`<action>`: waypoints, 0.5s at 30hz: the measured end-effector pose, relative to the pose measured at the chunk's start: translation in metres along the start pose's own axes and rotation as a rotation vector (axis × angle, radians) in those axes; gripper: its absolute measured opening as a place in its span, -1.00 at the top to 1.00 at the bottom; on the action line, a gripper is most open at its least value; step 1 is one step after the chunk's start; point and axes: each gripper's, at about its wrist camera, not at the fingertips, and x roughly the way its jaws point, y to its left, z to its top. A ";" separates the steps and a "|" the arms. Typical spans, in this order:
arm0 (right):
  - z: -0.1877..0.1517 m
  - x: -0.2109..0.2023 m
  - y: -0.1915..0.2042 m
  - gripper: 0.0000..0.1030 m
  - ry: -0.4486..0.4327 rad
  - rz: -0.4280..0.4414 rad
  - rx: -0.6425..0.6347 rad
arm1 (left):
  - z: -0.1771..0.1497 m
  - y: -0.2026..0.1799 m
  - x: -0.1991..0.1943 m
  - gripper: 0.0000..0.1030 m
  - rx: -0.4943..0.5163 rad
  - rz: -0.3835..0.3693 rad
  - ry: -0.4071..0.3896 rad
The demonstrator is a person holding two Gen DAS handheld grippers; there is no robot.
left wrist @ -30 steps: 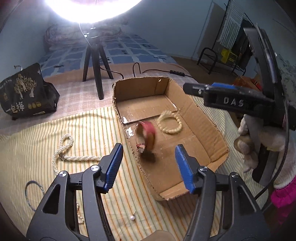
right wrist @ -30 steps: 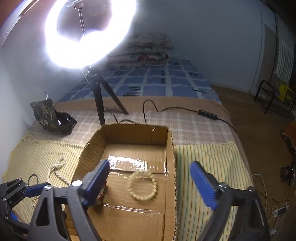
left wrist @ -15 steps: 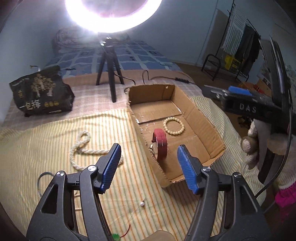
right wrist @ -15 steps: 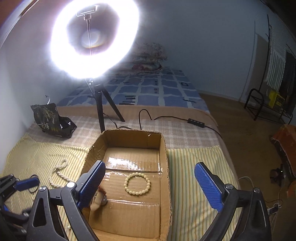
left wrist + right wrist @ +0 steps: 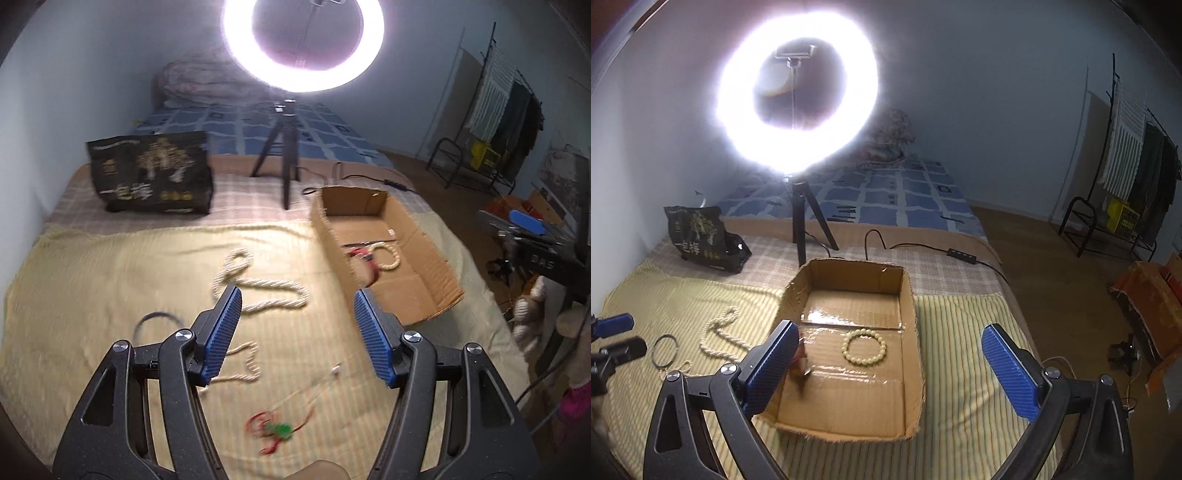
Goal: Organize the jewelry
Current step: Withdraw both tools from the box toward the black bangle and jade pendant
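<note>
My left gripper (image 5: 297, 334) hangs open and empty over the striped blanket, left of the cardboard box (image 5: 436, 295). Below it lie a thick pearl necklace (image 5: 258, 291), a metal bangle (image 5: 155, 325), a thin bead chain (image 5: 245, 365), a pearl pin (image 5: 336, 371) and a red-and-green cord piece (image 5: 275, 430). My right gripper (image 5: 894, 369) is above the near half of the box (image 5: 916, 354), jaws opening, nothing between them. In the box lie a cream bead bracelet (image 5: 864, 347) and a red piece (image 5: 801, 363), partly hidden behind my right gripper's left finger.
A ring light on a tripod (image 5: 799, 229) stands behind the box, its cable and switch (image 5: 960, 254) trailing right. A black bag (image 5: 155, 173) sits at the back left. The bed's edge drops to the floor on the right, near a clothes rack (image 5: 1126, 177).
Both grippers drew back and up from the box. The left view swung left over the blanket's jewelry. The red piece, blurred a second ago, now rests in the box. Right jaws widened.
</note>
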 end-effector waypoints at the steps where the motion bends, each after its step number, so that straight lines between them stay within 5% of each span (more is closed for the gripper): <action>1: -0.003 -0.004 0.001 -0.95 -0.004 0.006 0.004 | -0.003 0.005 -0.003 -0.26 -0.001 0.010 -0.003; 8: -0.029 -0.031 0.021 -0.99 -0.034 0.070 -0.015 | -0.032 0.060 -0.020 -0.27 -0.060 0.073 0.025; 15: -0.059 -0.036 0.059 -0.99 0.031 0.186 -0.122 | -0.063 0.112 -0.024 -0.27 -0.138 0.180 0.073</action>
